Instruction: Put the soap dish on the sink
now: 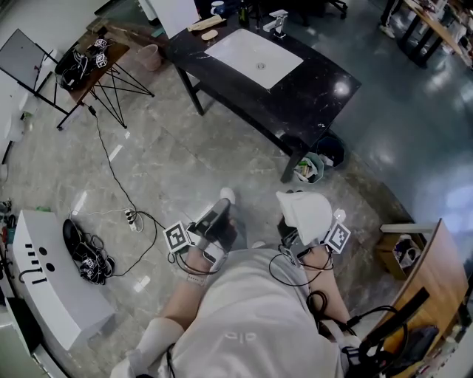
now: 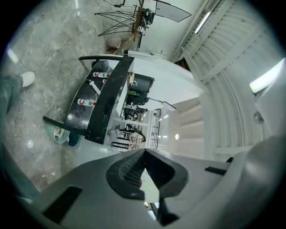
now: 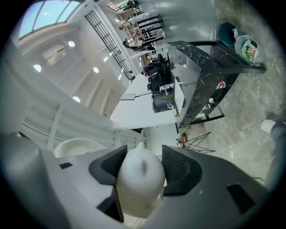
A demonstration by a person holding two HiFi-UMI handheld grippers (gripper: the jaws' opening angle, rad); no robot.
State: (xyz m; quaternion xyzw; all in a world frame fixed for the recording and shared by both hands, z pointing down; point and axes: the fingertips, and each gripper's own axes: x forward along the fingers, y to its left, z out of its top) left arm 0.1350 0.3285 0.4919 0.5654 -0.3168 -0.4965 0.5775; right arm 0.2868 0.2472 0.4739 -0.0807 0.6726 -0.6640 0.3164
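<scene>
The white soap dish (image 1: 304, 212) is pinched in my right gripper (image 1: 314, 235), low in the head view and just right of centre. In the right gripper view the jaws press on both sides of the dish (image 3: 138, 179). My left gripper (image 1: 220, 210) is shut with nothing in it, its pads meeting tip to tip (image 2: 144, 152). The white sink (image 1: 255, 57) is set into a black table (image 1: 310, 96) far ahead at the top of the head view, with a faucet (image 1: 279, 22) behind it. Both gripper views show the table (image 2: 105, 105) (image 3: 201, 85) at a distance.
Two waste bins (image 1: 316, 164) stand by the table's near leg. A cable (image 1: 111, 170) runs over the marble floor to a power strip (image 1: 133, 218). A white box (image 1: 44, 280) sits at the left, a folding stand (image 1: 89, 63) at the upper left, a wooden desk (image 1: 436, 280) at the right.
</scene>
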